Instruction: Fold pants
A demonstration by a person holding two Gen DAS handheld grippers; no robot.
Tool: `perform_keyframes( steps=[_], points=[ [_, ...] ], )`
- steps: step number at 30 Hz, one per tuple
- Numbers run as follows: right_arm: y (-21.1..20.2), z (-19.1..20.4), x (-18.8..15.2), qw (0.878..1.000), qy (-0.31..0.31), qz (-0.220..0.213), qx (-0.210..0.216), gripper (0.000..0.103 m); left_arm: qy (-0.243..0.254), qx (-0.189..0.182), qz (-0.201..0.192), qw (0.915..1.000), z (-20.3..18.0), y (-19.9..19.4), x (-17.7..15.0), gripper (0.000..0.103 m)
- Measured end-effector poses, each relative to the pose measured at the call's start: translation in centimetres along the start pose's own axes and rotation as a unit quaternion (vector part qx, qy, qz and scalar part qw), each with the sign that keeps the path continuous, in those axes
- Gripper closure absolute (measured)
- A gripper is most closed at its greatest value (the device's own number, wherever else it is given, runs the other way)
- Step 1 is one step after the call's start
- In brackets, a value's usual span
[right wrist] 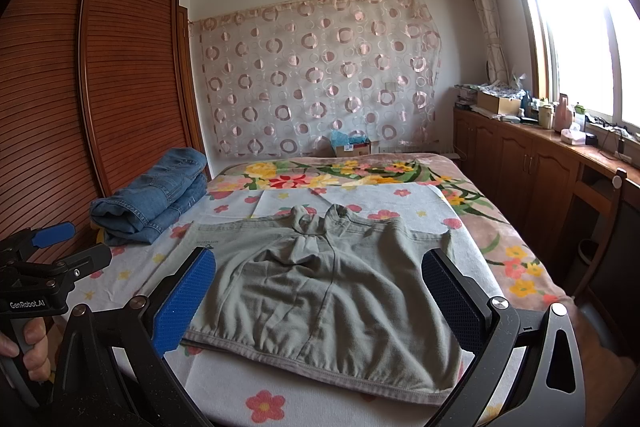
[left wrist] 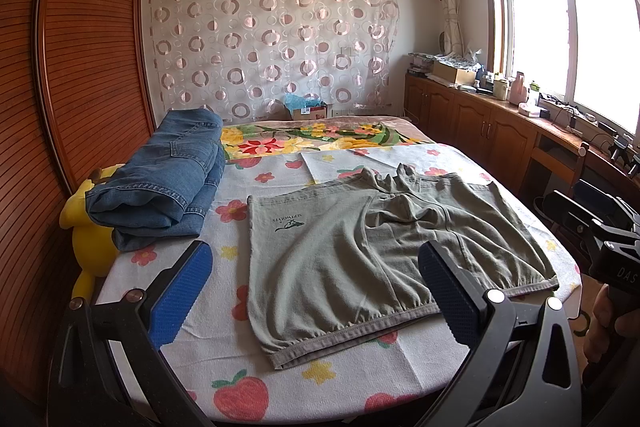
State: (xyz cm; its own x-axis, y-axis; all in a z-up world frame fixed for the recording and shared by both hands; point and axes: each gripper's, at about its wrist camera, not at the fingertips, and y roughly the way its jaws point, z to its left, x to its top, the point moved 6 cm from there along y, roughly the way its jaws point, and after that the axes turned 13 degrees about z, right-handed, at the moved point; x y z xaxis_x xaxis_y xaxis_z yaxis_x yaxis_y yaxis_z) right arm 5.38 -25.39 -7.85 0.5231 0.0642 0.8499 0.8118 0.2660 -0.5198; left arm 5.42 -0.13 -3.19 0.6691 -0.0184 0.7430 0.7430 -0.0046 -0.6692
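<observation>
Slatted wardrobe (right wrist: pixel 100 87) left; bright window (right wrist: pixel 580 39) right; circle-print curtain (right wrist: pixel 320 79) behind.

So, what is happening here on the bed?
A person holds a gripper in each hand above a bed. Grey shorts lie flat on it, not yet folded. The left gripper and the right gripper are both open and hold nothing. Folded jeans sit at the left, beside a yellow plush toy.
</observation>
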Motion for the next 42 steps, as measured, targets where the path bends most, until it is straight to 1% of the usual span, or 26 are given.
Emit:
perform_keyframes(
  steps=[7,10,15,18,19,23,28,32,35,37,39,40,42],
  points=[
    [0.0,0.0,0.0,1.000,0.000,0.001,0.000,0.000,0.000,0.000,0.001,1.0000,0.0,0.0,0.0,0.000],
    [0.0,-0.1,-0.1,1.000,0.001,0.002,0.000,0.000,0.000,-0.001,0.002,1.0000,-0.1,0.7,-0.4,0.000],
    [0.5,-0.6,0.0,1.000,0.001,0.008,0.003,0.000,0.012,-0.006,0.002,0.9999,-0.2,1.5,0.1,0.000],
    [0.8,-1.2,0.1,1.000,-0.001,0.011,-0.003,0.000,0.018,-0.008,0.011,0.9997,0.0,2.7,0.5,0.000],
    [1.0,-1.5,0.1,1.000,-0.002,0.011,-0.003,0.000,0.021,-0.017,0.019,0.9994,0.1,3.3,0.7,0.000],
    [1.8,-2.5,0.3,1.000,-0.002,0.020,-0.004,0.000,0.023,-0.027,0.032,0.9988,0.9,5.0,1.3,0.000],
    [2.7,-3.9,0.9,0.999,-0.008,0.031,-0.023,0.000,0.037,-0.036,0.050,0.9974,1.6,7.0,2.0,0.000],
    [3.3,-5.0,1.9,0.998,-0.010,0.037,-0.041,0.001,0.049,-0.045,0.060,0.9960,1.5,8.4,2.7,0.000],
    [4.3,-5.4,2.6,0.997,-0.013,0.045,-0.056,0.004,0.051,-0.068,0.067,0.9941,1.0,9.1,3.0,0.000],
    [4.8,-5.7,2.8,0.997,-0.018,0.053,-0.057,0.006,0.056,-0.079,0.073,0.9927,0.4,9.7,3.1,0.000],
    [5.6,-5.8,3.1,0.996,-0.023,0.065,-0.061,0.013,0.063,-0.084,0.079,0.9913,-0.2,10.3,3.2,0.000],
    [6.2,-5.8,3.3,0.995,-0.026,0.074,-0.057,0.015,0.067,-0.086,0.082,0.9907,-0.6,10.5,3.2,0.000],
    [7.3,-6.1,3.6,0.994,-0.029,0.090,-0.051,0.023,0.074,-0.088,0.087,0.9895,-1.3,11.0,3.3,0.000]
  ],
)
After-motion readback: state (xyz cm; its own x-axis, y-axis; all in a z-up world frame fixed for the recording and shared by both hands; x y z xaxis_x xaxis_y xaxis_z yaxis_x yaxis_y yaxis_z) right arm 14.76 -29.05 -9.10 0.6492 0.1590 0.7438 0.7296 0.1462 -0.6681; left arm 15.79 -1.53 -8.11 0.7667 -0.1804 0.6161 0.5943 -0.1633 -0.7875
